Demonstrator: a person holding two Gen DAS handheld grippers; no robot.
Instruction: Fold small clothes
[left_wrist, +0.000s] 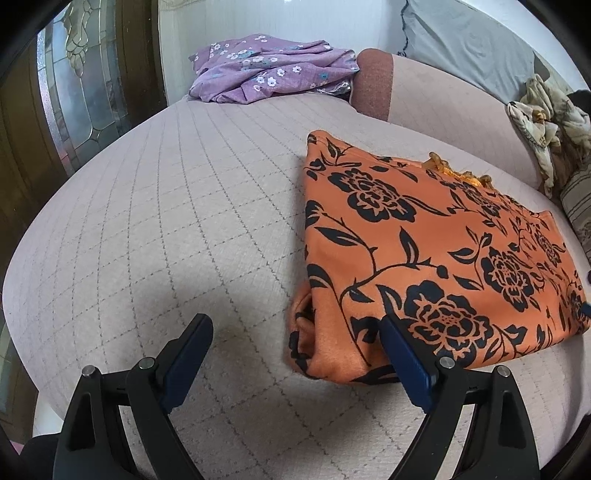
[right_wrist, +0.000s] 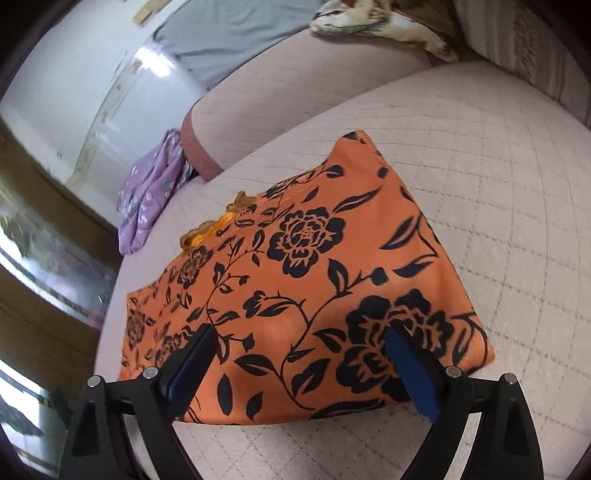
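An orange garment with black flowers (left_wrist: 424, 236) lies folded into a rough rectangle on the quilted pink sofa seat (left_wrist: 166, 221). It also shows in the right wrist view (right_wrist: 306, 280). My left gripper (left_wrist: 295, 325) is open and empty, at the garment's near left corner, its right finger beside the fold. My right gripper (right_wrist: 299, 336) is open and empty, held just above the garment's near edge, holding nothing. A frilly orange trim (right_wrist: 218, 225) pokes out at the garment's far edge.
A crumpled purple flowered cloth (left_wrist: 269, 70) lies at the far end of the seat beside the sofa arm (left_wrist: 373, 81). A grey pillow (left_wrist: 465, 48) and a patterned blanket (left_wrist: 546, 110) sit at the back right. Dark wood and glass doors (left_wrist: 74, 92) stand left.
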